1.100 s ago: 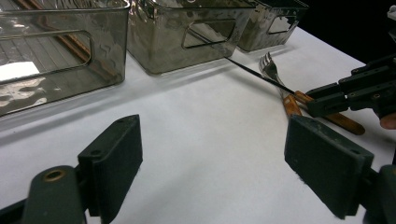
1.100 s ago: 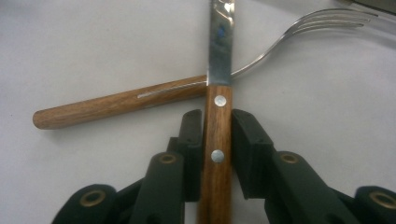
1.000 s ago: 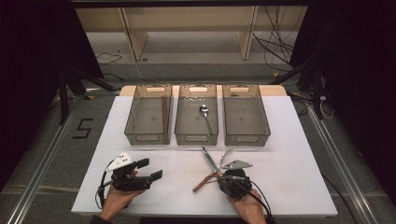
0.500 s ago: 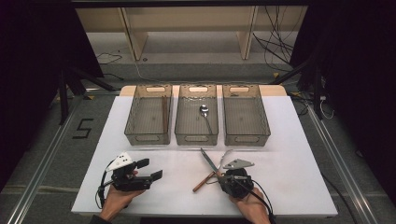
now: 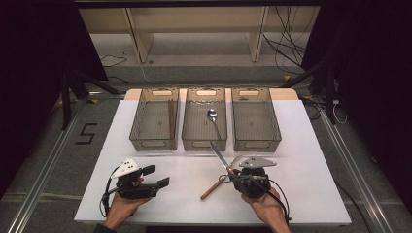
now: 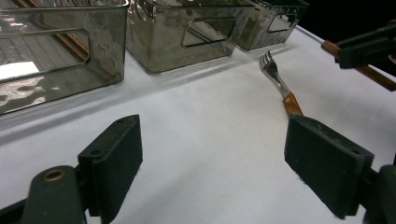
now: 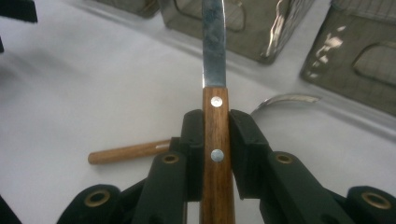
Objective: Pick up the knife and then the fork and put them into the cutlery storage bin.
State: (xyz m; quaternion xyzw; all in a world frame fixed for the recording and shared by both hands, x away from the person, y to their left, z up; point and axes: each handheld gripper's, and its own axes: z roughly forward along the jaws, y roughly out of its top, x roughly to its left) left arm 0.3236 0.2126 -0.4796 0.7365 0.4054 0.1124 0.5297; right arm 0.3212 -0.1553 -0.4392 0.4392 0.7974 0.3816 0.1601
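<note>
Dim room — wooden shelf (image 5: pixel 194 29) behind

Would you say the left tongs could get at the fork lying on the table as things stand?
Probably yes: the left tongs stand open and hold nothing, and bare white table lies between them and the fork. The right tongs, shut on a knife, hover close beside it, though.

Black hand-held gripper (image 5: pixel 154 176), brass rivets, grey three-cornered plate, trailing cable

There were three clear bins (image 5: pixel 205 120) beyond the jaws, one spoon (image 5: pixel 213 118) in the middle bin, one knife (image 7: pixel 215 121) between the right jaws, and one fork (image 6: pixel 279 83) beside them.
</note>
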